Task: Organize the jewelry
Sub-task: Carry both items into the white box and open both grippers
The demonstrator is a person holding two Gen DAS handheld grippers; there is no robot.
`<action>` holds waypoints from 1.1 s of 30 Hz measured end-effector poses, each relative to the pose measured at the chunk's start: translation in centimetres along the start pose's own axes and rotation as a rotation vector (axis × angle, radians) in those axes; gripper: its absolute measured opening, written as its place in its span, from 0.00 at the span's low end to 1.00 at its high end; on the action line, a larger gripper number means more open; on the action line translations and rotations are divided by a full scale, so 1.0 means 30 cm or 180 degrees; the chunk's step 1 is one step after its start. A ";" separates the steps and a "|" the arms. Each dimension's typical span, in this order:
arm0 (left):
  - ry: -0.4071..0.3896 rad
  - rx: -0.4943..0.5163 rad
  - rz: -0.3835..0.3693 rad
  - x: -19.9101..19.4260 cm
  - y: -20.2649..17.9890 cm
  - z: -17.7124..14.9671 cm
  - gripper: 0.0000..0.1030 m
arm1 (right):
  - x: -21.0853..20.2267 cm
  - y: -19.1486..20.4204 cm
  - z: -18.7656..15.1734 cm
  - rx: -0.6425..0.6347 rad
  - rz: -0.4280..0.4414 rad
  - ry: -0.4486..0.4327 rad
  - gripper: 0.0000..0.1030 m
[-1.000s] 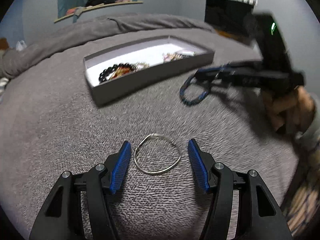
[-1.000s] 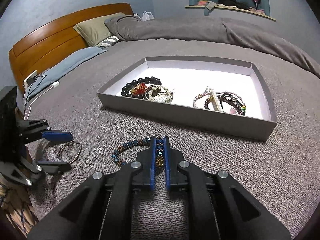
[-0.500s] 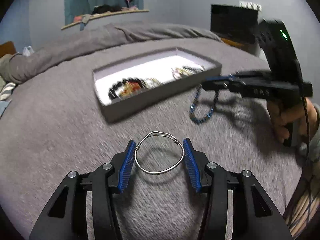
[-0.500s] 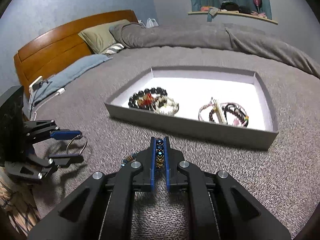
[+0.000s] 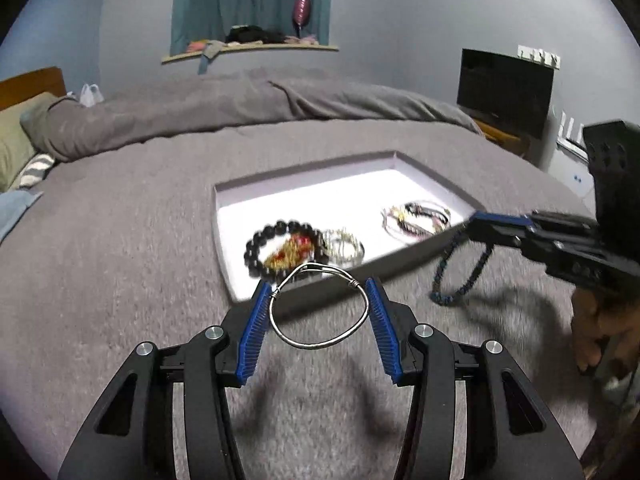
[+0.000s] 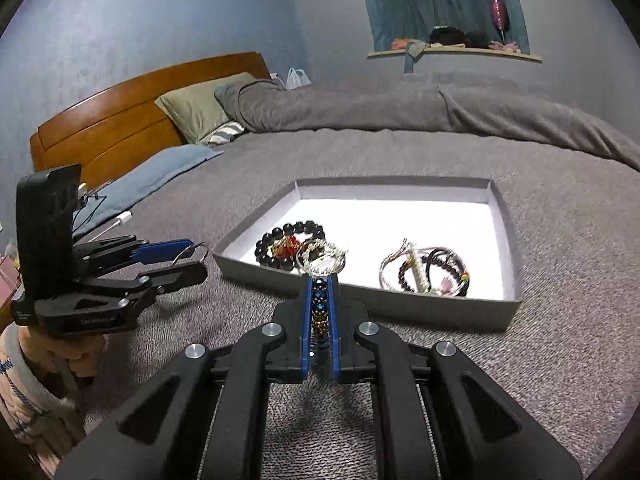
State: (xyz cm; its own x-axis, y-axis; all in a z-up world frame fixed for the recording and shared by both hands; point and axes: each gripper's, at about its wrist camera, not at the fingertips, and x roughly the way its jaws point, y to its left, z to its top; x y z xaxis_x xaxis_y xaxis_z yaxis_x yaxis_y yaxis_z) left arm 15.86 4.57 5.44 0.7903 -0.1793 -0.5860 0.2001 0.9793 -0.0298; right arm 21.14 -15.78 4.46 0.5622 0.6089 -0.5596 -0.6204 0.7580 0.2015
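Observation:
My left gripper (image 5: 318,292) is shut on a silver wire bangle (image 5: 320,344) and holds it above the bed, just before the near wall of the grey jewelry box (image 5: 304,300). My right gripper (image 6: 320,284) is shut on a blue and gold beaded bracelet (image 6: 319,312), which hangs from its fingers in the left wrist view (image 5: 460,276), close to the box's near wall (image 6: 400,306). The box holds a black bead bracelet (image 6: 280,240), a pale bracelet (image 6: 324,260) and a bundle of thin bracelets (image 6: 428,272).
The box lies on a grey blanket (image 5: 120,260) on a bed. A rolled grey duvet (image 6: 440,108) lies behind, with pillows (image 6: 192,104) and a wooden headboard (image 6: 120,120) to the left. A dark screen (image 5: 506,88) stands at the right.
Both grippers have lifted their bracelets off the blanket and moved toward the box. The left gripper closed on the silver bangle, which lay between its open fingers a second ago.

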 end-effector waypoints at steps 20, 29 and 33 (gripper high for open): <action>-0.0117 -0.0211 0.0125 0.155 -0.035 0.152 0.49 | -0.010 -0.046 0.124 0.0030 -0.0180 -0.0346 0.07; -0.0024 -0.0418 0.0176 0.239 -0.009 0.156 0.49 | 0.128 -0.082 0.152 0.0279 -0.0067 -0.0219 0.07; 0.0102 -0.0454 0.0157 0.288 -0.004 0.143 0.49 | 0.182 -0.130 0.122 0.0407 -0.0081 -0.0019 0.07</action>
State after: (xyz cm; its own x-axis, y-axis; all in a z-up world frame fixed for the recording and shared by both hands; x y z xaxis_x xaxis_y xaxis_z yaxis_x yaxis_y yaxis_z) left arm 25.16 2.51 3.84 0.7778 -0.1298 -0.6149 0.0755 0.9906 -0.1137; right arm 28.62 -14.56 3.55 0.5803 0.5902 -0.5612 -0.5314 0.7966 0.2883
